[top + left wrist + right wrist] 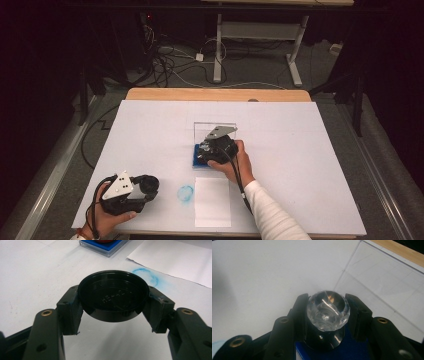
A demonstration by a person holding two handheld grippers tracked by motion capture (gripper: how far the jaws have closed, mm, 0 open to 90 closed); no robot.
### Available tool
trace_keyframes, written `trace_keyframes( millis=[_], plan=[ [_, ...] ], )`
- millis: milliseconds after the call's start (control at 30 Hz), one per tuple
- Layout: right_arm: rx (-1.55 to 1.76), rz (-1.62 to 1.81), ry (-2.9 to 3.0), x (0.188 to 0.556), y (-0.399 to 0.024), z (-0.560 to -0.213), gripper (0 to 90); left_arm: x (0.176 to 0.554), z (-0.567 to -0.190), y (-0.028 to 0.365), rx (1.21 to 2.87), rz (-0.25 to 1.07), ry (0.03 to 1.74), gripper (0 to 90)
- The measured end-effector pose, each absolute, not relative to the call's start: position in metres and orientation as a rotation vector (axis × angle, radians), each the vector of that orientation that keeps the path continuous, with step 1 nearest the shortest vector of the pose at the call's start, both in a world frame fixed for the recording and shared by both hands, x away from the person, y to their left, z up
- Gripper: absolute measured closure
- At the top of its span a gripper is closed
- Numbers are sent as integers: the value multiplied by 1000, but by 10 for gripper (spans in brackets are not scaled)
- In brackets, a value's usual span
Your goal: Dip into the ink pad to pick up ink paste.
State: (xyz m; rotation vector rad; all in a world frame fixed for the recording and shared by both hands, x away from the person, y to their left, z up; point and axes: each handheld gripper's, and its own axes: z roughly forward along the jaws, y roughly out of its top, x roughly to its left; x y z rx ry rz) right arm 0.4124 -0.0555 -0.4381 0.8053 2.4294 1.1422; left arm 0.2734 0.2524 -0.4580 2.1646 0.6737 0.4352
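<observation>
Black round cap (113,298) is sitting clamped between the left gripper's (113,306) pads, off the table, open side facing up and tilted toward the camera; shallow, glossy, raised lettering inside, too faint to read. In the high view it is showing at the table's near left (149,184). Clear faceted knob (328,310) is sitting atop a black neck, gripped on both sides by the right gripper (327,312). It is standing upright over a blue base (352,347). In the high view the blue base (196,159) is lying at table centre, just in front of a clear upright panel (215,131).
</observation>
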Motion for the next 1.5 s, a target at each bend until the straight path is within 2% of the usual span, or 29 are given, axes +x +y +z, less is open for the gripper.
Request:
trace_keyframes(
  millis=[1500],
  plan=[
    [780, 1047, 2471, 413, -50, -434, 569, 274, -458, 251, 2170, 423, 673, 368]
  ],
)
